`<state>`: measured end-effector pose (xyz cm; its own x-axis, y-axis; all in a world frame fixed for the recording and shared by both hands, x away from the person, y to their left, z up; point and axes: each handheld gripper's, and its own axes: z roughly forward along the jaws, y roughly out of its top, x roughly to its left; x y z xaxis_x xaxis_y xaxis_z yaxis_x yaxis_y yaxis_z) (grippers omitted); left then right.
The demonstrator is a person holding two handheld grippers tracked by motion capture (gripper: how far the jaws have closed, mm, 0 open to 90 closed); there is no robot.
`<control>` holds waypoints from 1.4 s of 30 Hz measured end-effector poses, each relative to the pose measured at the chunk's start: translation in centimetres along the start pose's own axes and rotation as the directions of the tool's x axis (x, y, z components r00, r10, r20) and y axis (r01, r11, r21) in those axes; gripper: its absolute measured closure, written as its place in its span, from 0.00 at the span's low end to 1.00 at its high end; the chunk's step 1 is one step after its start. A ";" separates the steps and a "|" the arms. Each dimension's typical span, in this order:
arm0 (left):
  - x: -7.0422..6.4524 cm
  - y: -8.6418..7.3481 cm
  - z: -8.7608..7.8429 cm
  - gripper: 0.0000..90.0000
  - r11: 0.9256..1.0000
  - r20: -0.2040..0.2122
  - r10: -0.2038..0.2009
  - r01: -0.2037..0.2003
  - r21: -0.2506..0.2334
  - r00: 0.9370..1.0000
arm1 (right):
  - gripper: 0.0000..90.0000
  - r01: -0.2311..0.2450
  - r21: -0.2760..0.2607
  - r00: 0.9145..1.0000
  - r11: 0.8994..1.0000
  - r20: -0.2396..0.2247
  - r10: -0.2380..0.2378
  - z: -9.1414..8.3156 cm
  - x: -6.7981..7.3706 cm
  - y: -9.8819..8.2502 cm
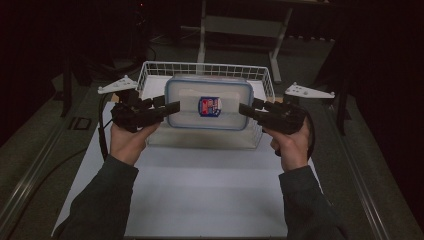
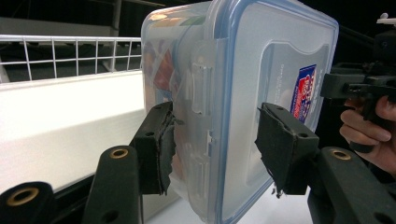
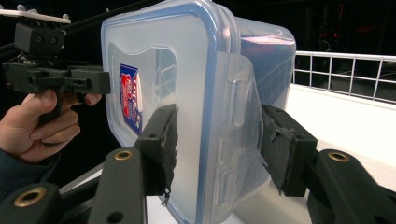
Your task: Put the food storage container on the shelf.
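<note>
A clear plastic food container [image 1: 209, 102] with a blue-rimmed lid and a red and blue label hangs above a white wire basket [image 1: 150, 70]. My left gripper [image 1: 172, 107] is shut on the container's left end, and my right gripper [image 1: 246, 110] is shut on its right end. In the left gripper view the jaws [image 2: 215, 140] press on the body and the lid of the container [image 2: 233, 70], over a side latch. The right gripper view has its jaws [image 3: 217, 140] clamped the same way over the other latch of the container [image 3: 187, 60].
The basket stands at the far end of a white table top [image 1: 200, 190], directly under the container. A metal table frame [image 1: 240, 25] stands behind it on the dark floor. The person's forearms come in from the bottom edge.
</note>
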<state>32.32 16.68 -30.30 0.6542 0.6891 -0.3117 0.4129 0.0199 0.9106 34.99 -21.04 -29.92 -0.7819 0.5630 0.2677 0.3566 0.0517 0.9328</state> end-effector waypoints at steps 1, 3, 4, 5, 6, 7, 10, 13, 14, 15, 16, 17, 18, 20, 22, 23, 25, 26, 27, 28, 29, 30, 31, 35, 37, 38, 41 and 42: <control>0.1 0.1 0.1 0.53 1.000 0.001 0.001 -0.001 0.003 1.000 | 0.54 -0.001 0.000 1.000 1.000 0.000 0.001 0.1 -0.1 0.1; 0.3 0.3 0.3 0.53 1.000 0.002 -0.003 0.003 0.003 1.000 | 0.54 -0.005 0.000 1.000 1.000 0.002 0.005 0.2 -0.3 0.2; 0.3 0.3 0.3 0.53 1.000 0.002 -0.003 0.003 0.003 1.000 | 0.54 -0.005 0.000 1.000 1.000 0.002 0.005 0.2 -0.3 0.2; 0.6 0.5 0.6 0.53 1.000 0.004 -0.001 0.001 0.007 1.000 | 0.54 -0.010 0.001 1.000 1.000 0.004 0.010 0.4 -0.6 0.3; 0.7 0.6 0.7 0.53 1.000 0.002 -0.001 0.001 0.006 1.000 | 0.54 -0.010 0.001 1.000 1.000 0.005 0.010 0.5 -0.7 0.4; 0.9 0.7 0.9 0.53 1.000 0.002 -0.005 0.005 0.005 1.000 | 0.54 -0.015 0.003 1.000 1.000 0.004 0.015 0.6 -0.9 0.4; 1.6 0.8 1.5 0.53 1.000 -0.001 -0.027 0.027 0.005 1.000 | 0.54 -0.035 0.009 0.999 0.999 0.004 0.035 1.1 -1.7 0.5; 2.4 0.8 2.2 0.53 0.999 0.005 -0.049 0.049 0.009 0.999 | 0.54 -0.051 0.016 0.999 0.999 0.010 0.051 1.7 -2.3 0.5; 2.7 0.9 2.4 0.53 0.998 0.006 -0.055 0.055 0.011 0.998 | 0.54 -0.055 0.017 0.998 0.998 0.014 0.055 1.8 -2.5 0.6; 2.9 0.9 2.6 0.53 0.998 0.010 -0.063 0.063 0.009 0.998 | 0.54 -0.061 0.017 0.998 0.998 0.016 0.060 1.9 -2.7 0.6; 2.9 0.9 2.6 0.53 0.998 0.010 -0.063 0.063 0.009 0.998 | 0.54 -0.070 0.016 0.997 0.997 0.017 0.070 2.1 -2.9 0.6; 3.4 0.8 3.0 0.53 0.996 0.013 -0.083 0.083 0.009 0.996 | 0.54 -0.076 0.015 0.997 0.997 0.020 0.076 2.2 -3.1 0.6; 3.6 0.8 3.1 0.53 0.996 0.013 -0.089 0.089 0.008 0.996 | 0.54 -0.083 0.014 0.996 0.996 0.020 0.082 2.4 -3.2 0.6; 3.9 0.8 3.4 0.53 0.995 0.011 -0.103 0.103 0.007 0.995 | 0.54 -0.096 0.015 0.995 0.995 0.022 0.096 2.7 -3.6 0.5; 4.1 0.8 3.5 0.53 0.994 0.010 -0.105 0.105 0.006 0.994 | 0.54 -0.104 0.021 0.994 0.994 0.025 0.103 3.0 -3.9 0.5; 4.3 0.8 3.7 0.52 0.993 0.006 -0.114 0.114 0.004 0.993 | 0.54 -0.105 0.024 0.994 0.994 0.028 0.104 3.1 -3.9 0.5; 4.7 0.7 3.9 0.52 0.993 0.004 -0.121 0.121 0.002 0.993 | 0.54 -0.104 0.032 0.994 0.994 0.037 0.103 3.4 -4.0 0.5; 5.0 0.6 4.1 0.52 0.992 0.003 -0.125 0.125 0.003 0.992 | 0.54 -0.103 0.034 0.994 0.994 0.041 0.102 3.5 -4.1 0.5; 5.1 0.6 4.2 0.52 0.991 0.000 -0.134 0.134 0.003 0.991 | 0.54 -0.107 0.036 0.993 0.994 0.044 0.106 3.7 -4.2 0.5; 5.2 0.6 4.3 0.52 0.990 -0.004 -0.141 0.141 0.000 0.990 | 0.54 -0.110 0.040 0.993 0.993 0.047 0.108 3.9 -4.3 0.4; 5.3 0.5 4.4 0.52 0.990 -0.008 -0.142 0.142 0.002 0.990 | 0.54 -0.115 0.043 0.992 0.992 0.048 0.113 4.0 -4.5 0.4; 5.4 0.5 4.5 0.52 0.990 -0.011 -0.144 0.144 0.005 0.990 | 0.54 -0.120 0.046 0.992 0.992 0.049 0.118 4.2 -4.7 0.4; 5.4 0.5 4.6 0.52 0.989 -0.015 -0.146 0.146 0.008 0.989 | 0.54 -0.122 0.050 0.992 0.991 0.049 0.120 4.3 -4.8 0.4; 5.4 0.5 4.7 0.51 0.989 -0.018 -0.147 0.147 0.005 0.989 | 0.54 -0.132 0.054 0.991 0.990 0.044 0.130 4.5 -5.2 0.3; 5.4 0.5 4.7 0.51 0.988 -0.021 -0.153 0.153 0.004 0.988 | 0.54 -0.141 0.057 0.989 0.988 0.040 0.139 4.5 -5.3 0.3; 5.4 0.5 4.7 0.51 0.988 -0.022 -0.157 0.157 0.003 0.987 | 0.54 -0.146 0.058 0.989 0.988 0.038 0.144 4.6 -5.4 0.4; 5.3 0.5 4.8 0.51 0.985 -0.030 -0.171 0.171 -0.004 0.985 | 0.54 -0.166 0.061 0.986 0.984 0.033 0.164 4.7 -5.6 0.5; 5.3 0.6 4.8 0.51 0.984 -0.033 -0.176 0.176 -0.005 0.984 | 0.53 -0.177 0.059 0.984 0.982 0.032 0.175 4.7 -5.8 0.5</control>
<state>39.10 16.85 -32.77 0.5500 0.6985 -0.4578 0.5184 0.1443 0.8429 42.06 -20.39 -32.13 -0.6908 0.5892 0.4191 0.5188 0.0000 0.8549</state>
